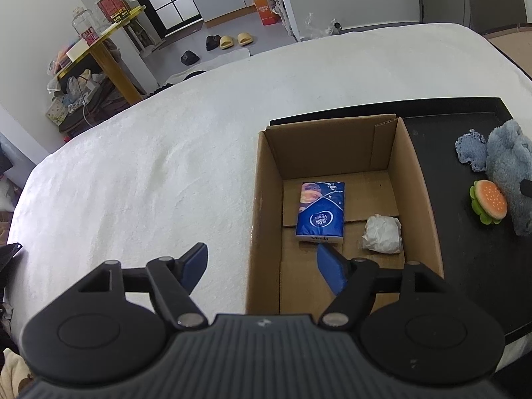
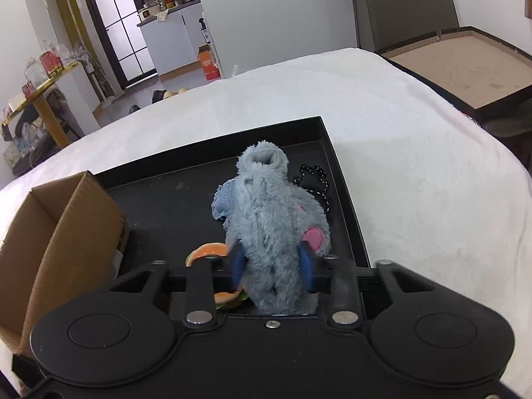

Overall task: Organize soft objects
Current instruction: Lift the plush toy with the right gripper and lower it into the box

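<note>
plush toy [image 2: 272,219]: sitting on the black tray [image 2: 159,199], looking light and squishy, fur probably compressing, so grabbing the thick body
right gripper [image 2: 271,262]: squeezing it
left gripper [image 1: 262,266]: hanging apart, over the cardboard box [image 1: 266,199] edge

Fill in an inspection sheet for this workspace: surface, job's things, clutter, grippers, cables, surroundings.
Surface: white cloth under a black tray.
Job's things: tissue pack and crumpled white wad in the cardboard box; grey plush toy, burger toy, blue cloth on the tray.
Clutter: black beaded string.
Grippers: left gripper open, empty; right gripper shut on the plush.
Cables: nothing seen.
Surroundings: slippers, yellow-topped table.
</note>
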`<state>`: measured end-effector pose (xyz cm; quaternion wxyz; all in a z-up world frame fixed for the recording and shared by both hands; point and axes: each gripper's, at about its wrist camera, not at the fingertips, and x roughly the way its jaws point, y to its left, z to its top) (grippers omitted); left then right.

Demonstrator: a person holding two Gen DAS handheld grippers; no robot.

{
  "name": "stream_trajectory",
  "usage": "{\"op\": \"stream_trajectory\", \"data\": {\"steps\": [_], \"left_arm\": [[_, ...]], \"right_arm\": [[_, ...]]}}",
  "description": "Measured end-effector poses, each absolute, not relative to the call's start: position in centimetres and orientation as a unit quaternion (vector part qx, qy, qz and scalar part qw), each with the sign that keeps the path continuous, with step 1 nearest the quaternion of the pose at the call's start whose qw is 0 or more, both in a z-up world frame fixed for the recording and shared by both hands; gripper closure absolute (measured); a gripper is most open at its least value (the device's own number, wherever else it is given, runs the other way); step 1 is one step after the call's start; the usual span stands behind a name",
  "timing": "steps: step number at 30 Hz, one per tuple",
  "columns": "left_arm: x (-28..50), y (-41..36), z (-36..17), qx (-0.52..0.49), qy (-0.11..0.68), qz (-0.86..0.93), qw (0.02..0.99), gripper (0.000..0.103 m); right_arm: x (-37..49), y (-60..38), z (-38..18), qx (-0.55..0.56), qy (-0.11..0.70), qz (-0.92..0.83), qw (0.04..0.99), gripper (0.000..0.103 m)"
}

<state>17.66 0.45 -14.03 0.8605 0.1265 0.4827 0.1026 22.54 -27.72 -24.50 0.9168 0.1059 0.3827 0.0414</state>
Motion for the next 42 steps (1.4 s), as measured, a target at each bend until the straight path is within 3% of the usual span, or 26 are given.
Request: {"op": "stream_trajectory", "data": {"steps": [9,26,42], "left_arm": [[16.3,1.4,-12.9,0.122,0.47,0.098,0.869,0.031],[14.6,4.4,-12.8,0.047,0.449,0.089,0.888,0.031],[15.6,6.0,-14.3,0.008,0.49,0.061,0.87,0.032]], "right_arm": [[20.7,-28.3,-22.2,0.12,0.384,0.054,0.914,0.09],[18.7,-26.5,-17.4,0.116,0.358,0.073,0.924,0.091],[19.2,-19.6,-13.5,0.103,0.349,0.146,0.92,0.091]]}}
